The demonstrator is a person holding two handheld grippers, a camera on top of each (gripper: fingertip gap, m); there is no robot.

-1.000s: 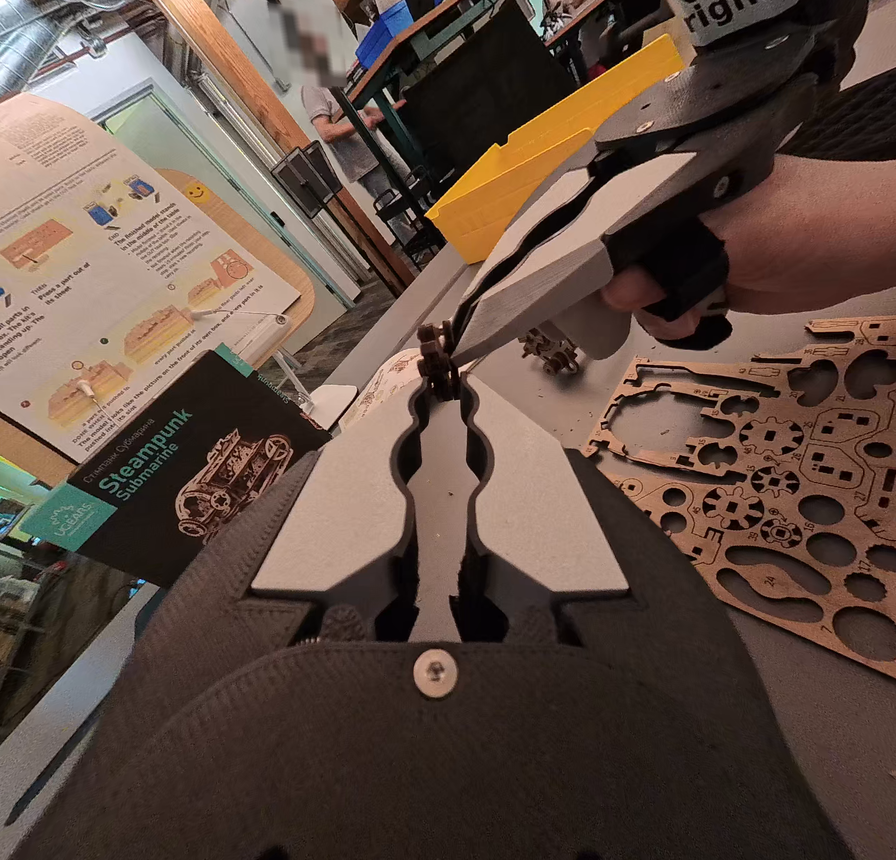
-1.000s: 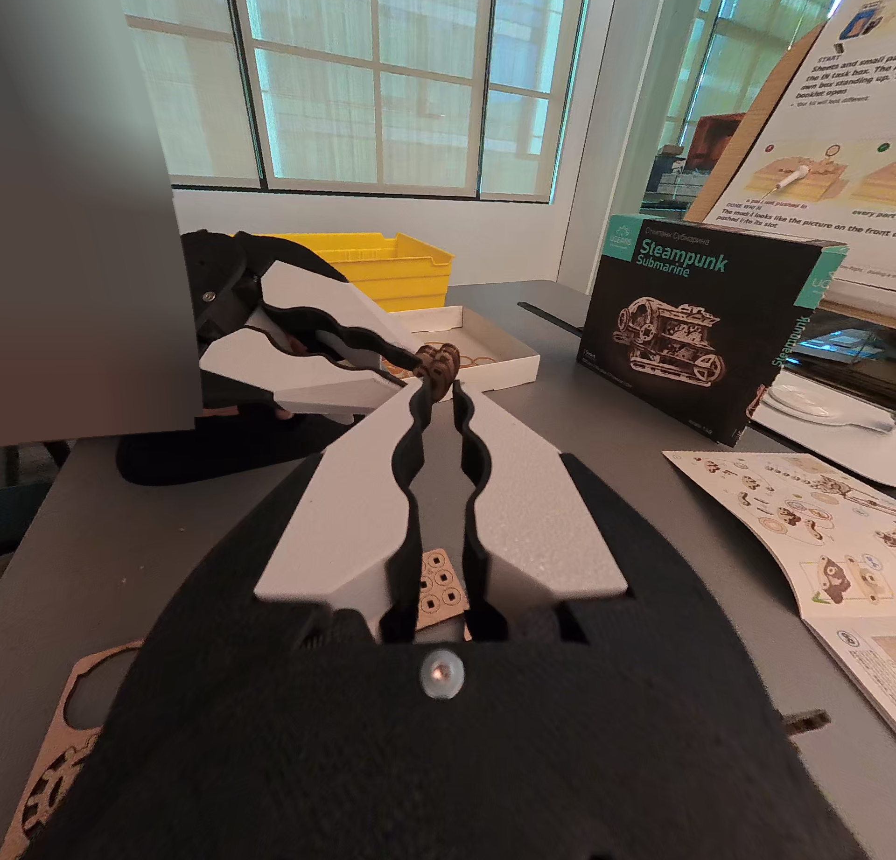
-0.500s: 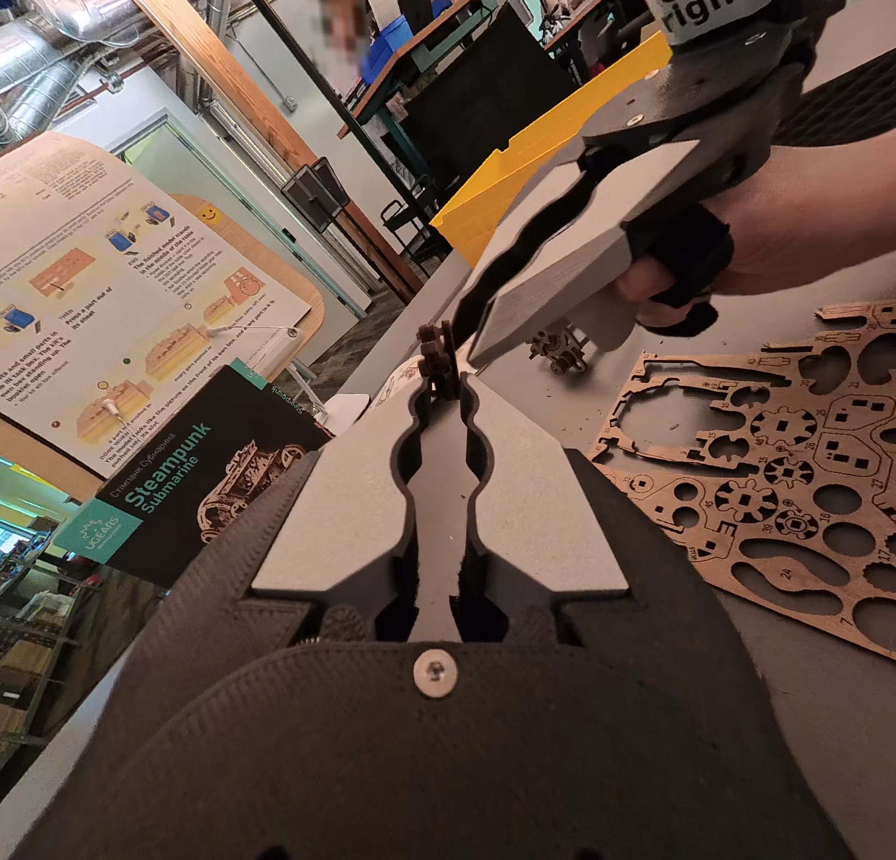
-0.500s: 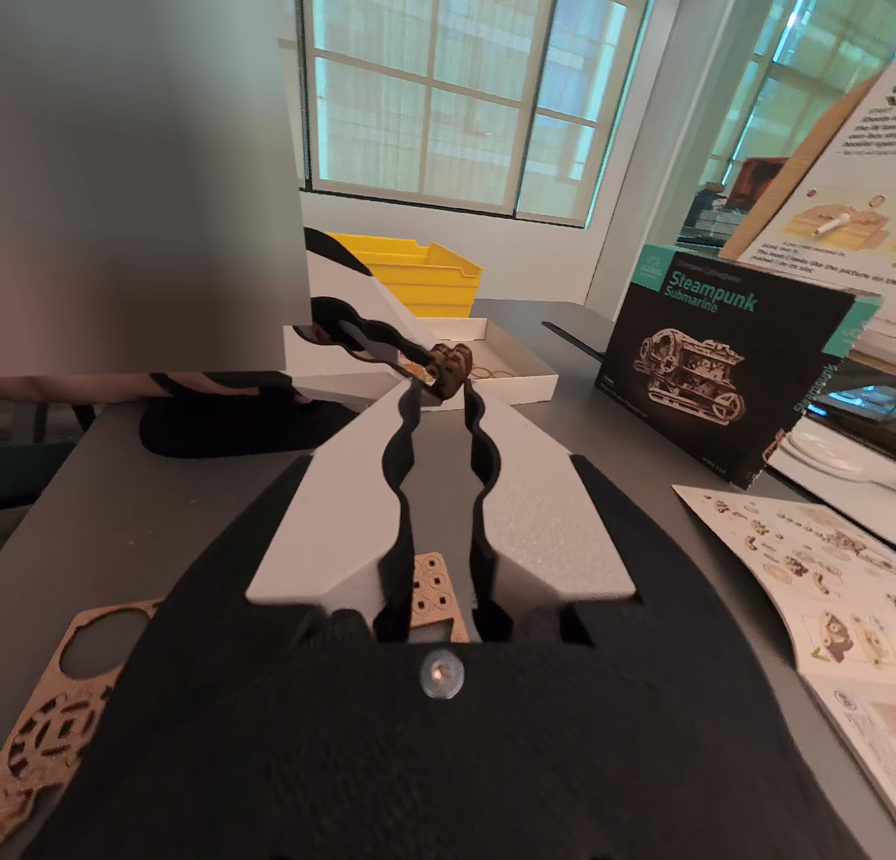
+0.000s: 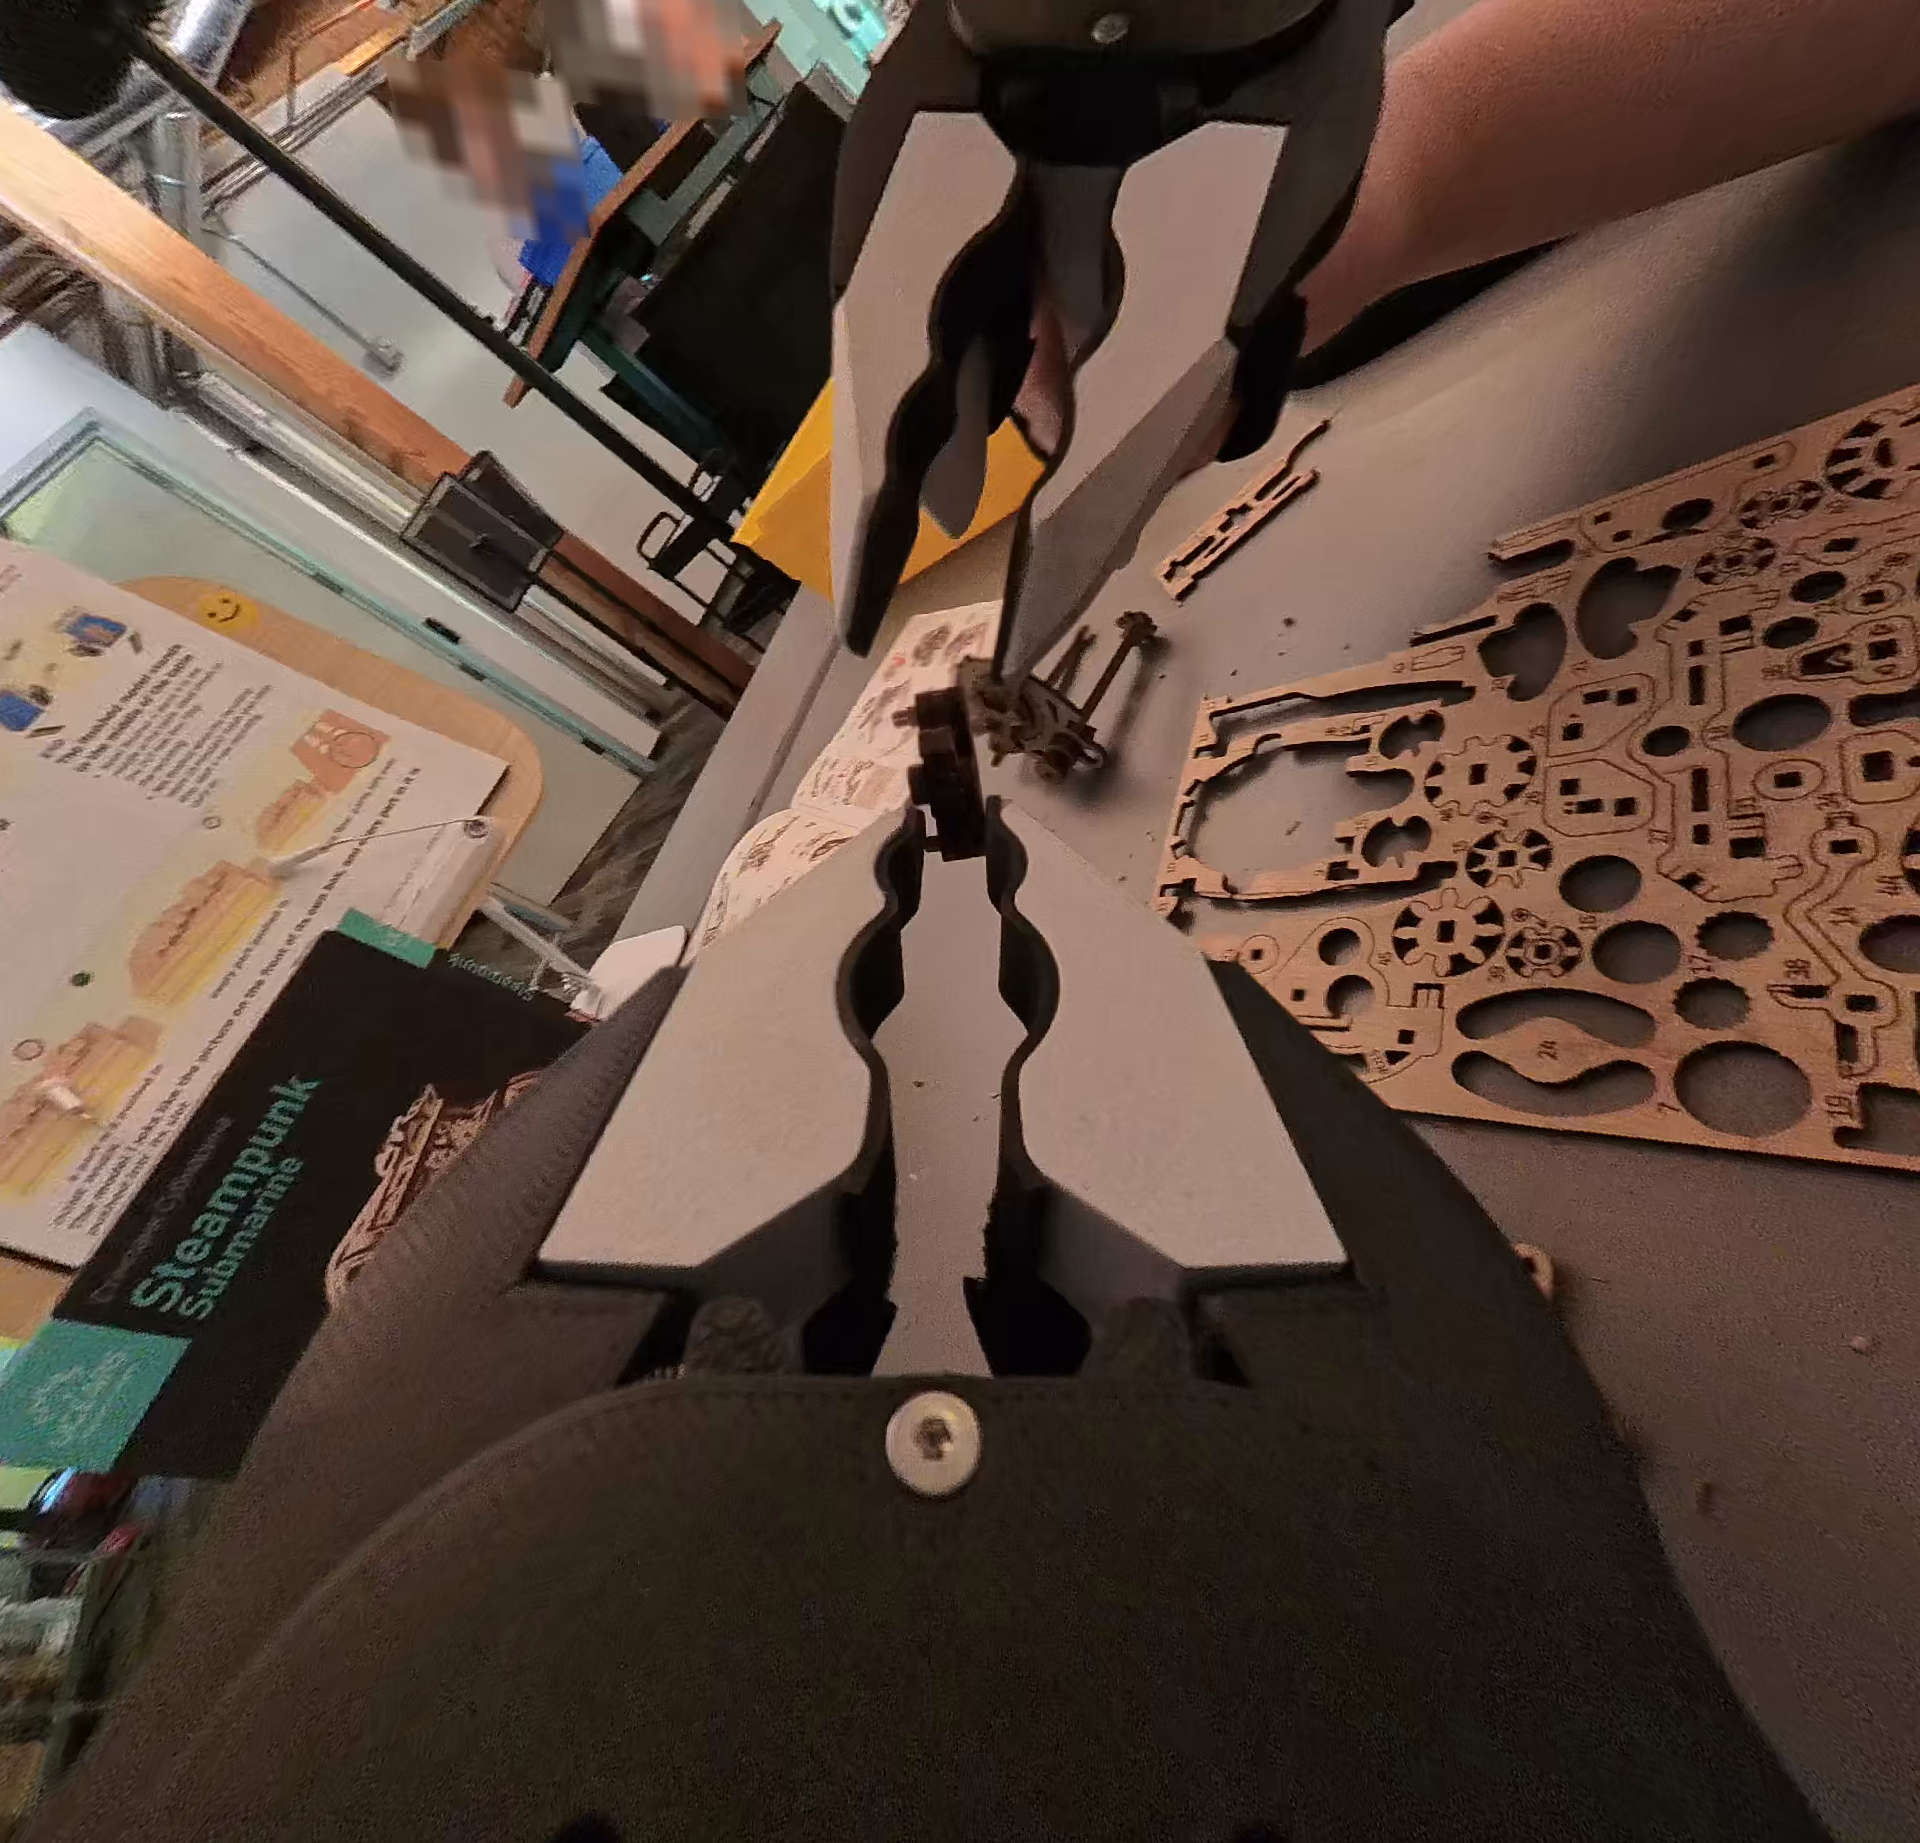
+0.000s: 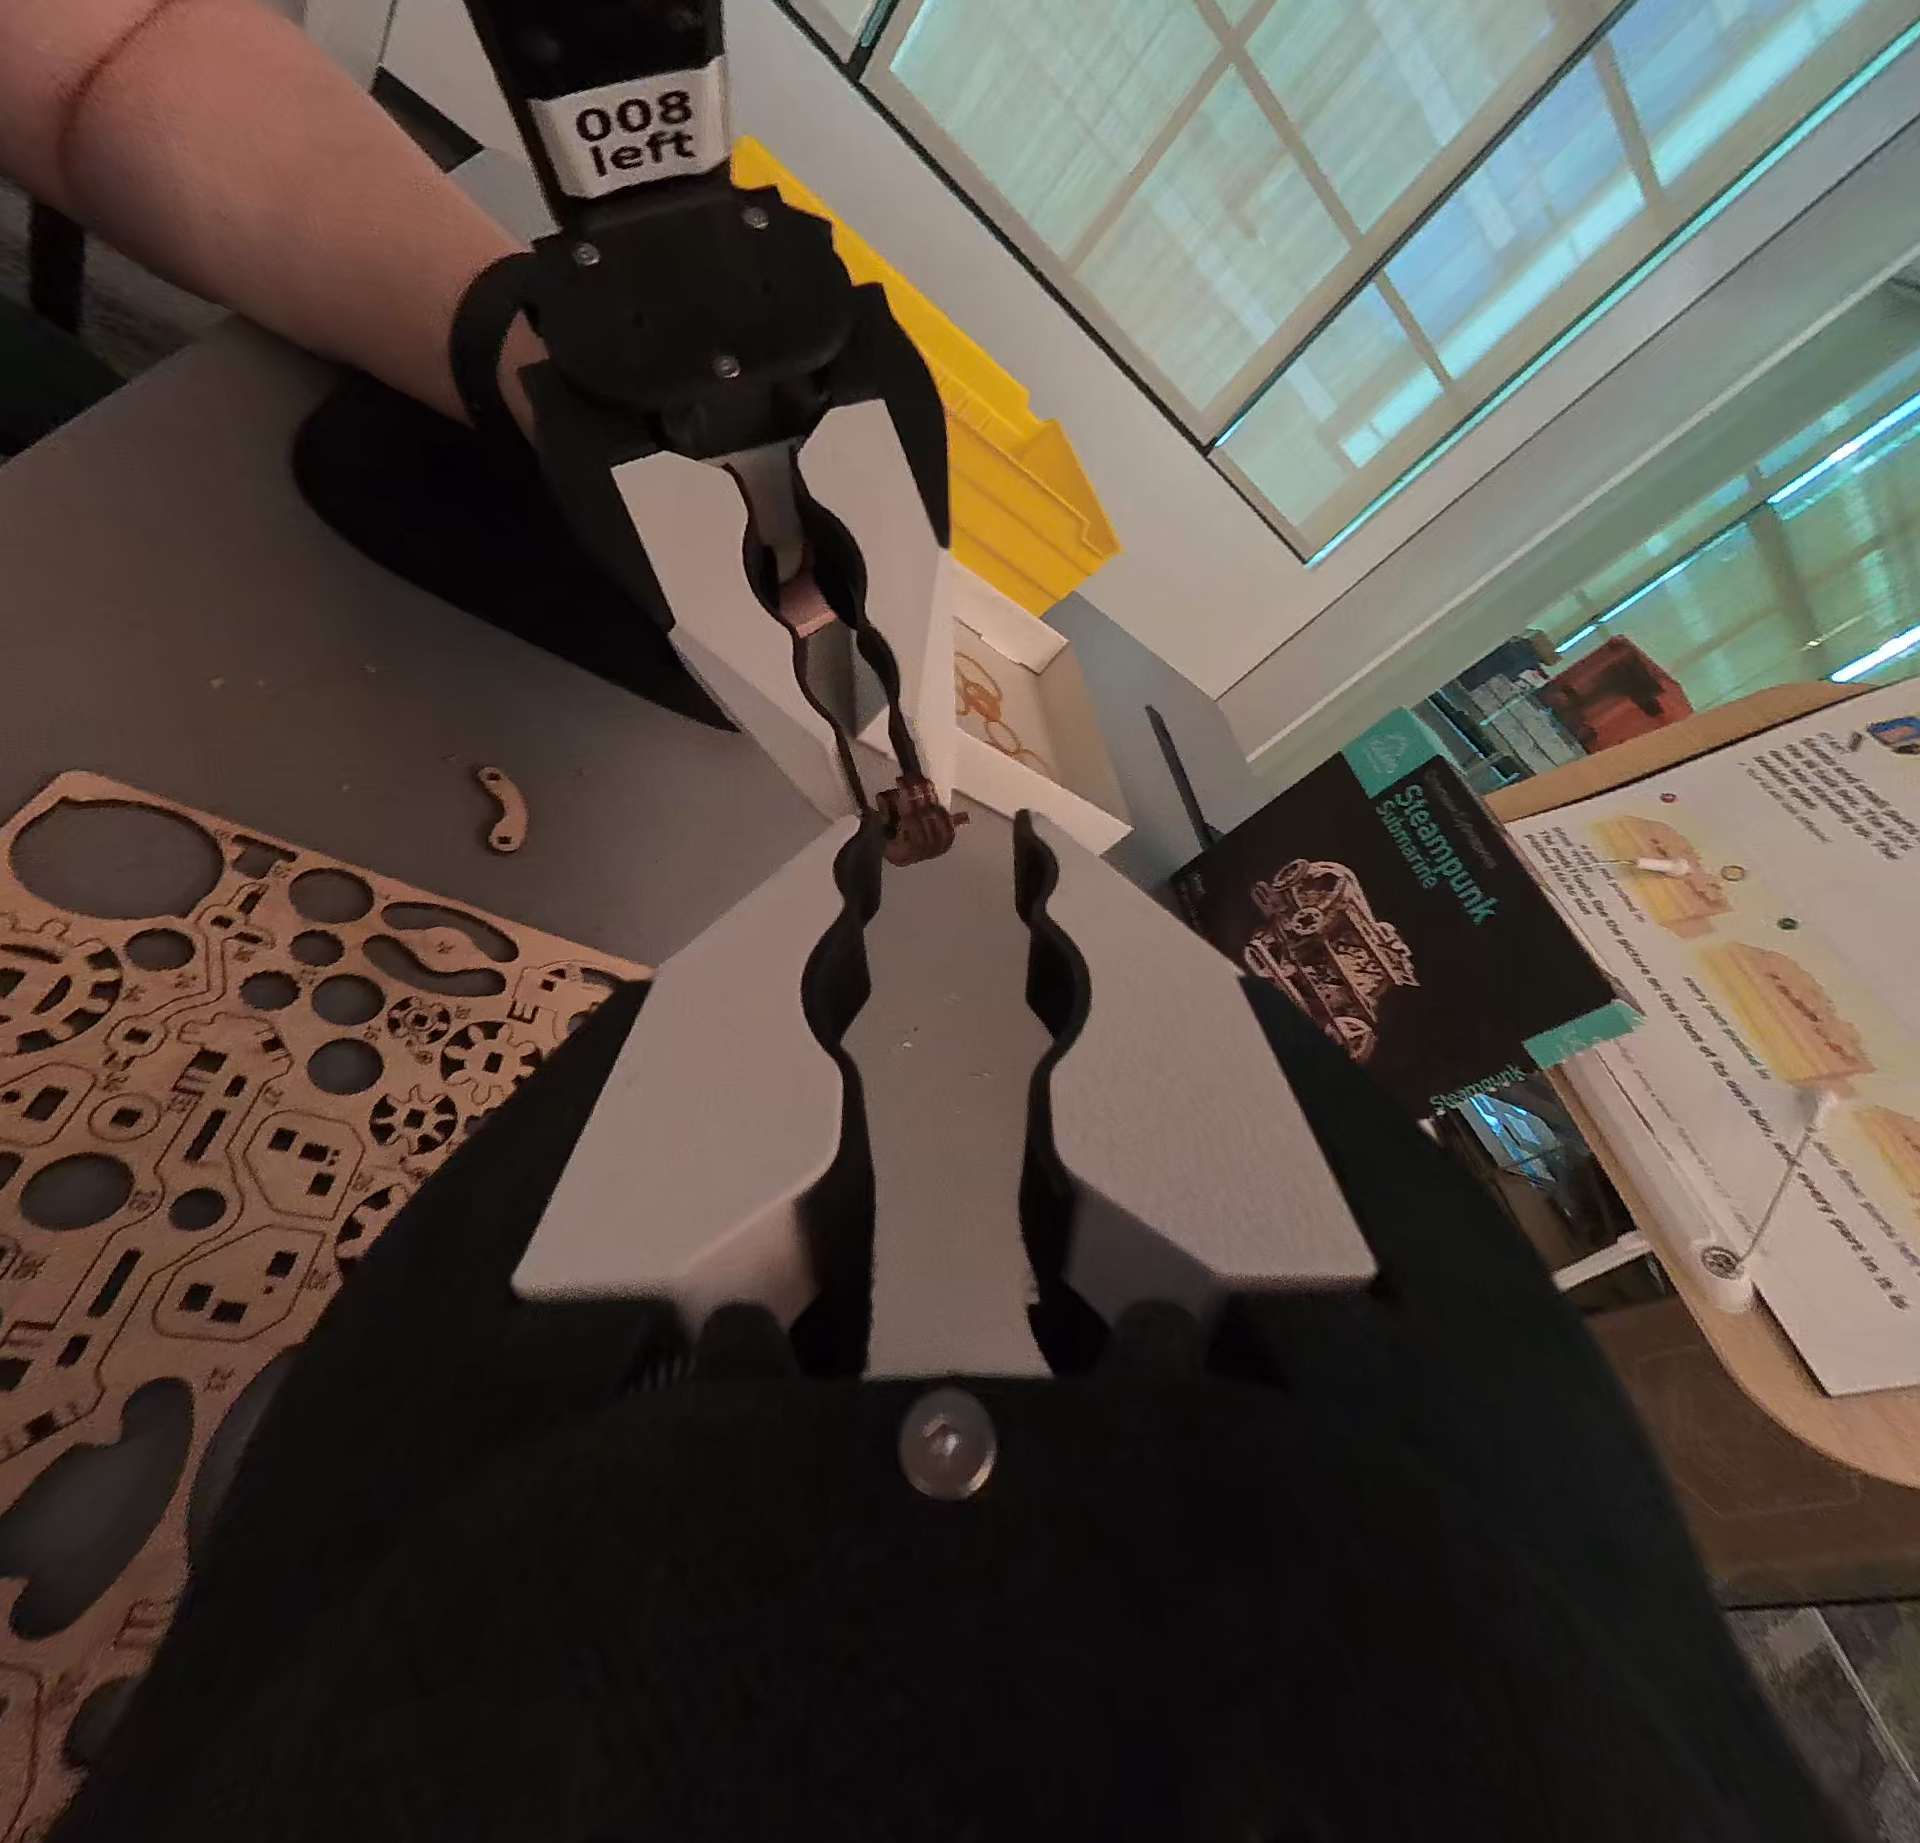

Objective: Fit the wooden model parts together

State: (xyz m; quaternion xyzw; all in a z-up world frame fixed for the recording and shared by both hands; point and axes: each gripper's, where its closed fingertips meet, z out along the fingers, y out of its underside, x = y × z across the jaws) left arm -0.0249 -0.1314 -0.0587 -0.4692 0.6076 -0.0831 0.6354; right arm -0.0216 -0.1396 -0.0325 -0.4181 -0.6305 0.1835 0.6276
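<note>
The left gripper's (image 5: pixel 951 822) fingers pinch a small wooden gear piece (image 5: pixel 943 775) above the grey table (image 5: pixel 1662 1326); the right gripper (image 6: pixel 940 837) is spread just beside it. A cut-out wooden sheet (image 5: pixel 1621 858) lies nearby, with a yellow bin (image 6: pixel 997 443) and big windows (image 6: pixel 1403 235) beyond

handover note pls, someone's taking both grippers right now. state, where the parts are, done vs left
Left gripper: shut on the small dark gear stack, held up off the table.
Right gripper: open, empty, tips facing the left's, one tip close beside the stack.
On the grey table: a small gear-and-axle subassembly just beyond the stack, the mostly punched-out plywood sheet, a loose strip piece.
Done: stack picked up.
Left: likely join it to the subassembly; I can't see any joint made yet.
</note>
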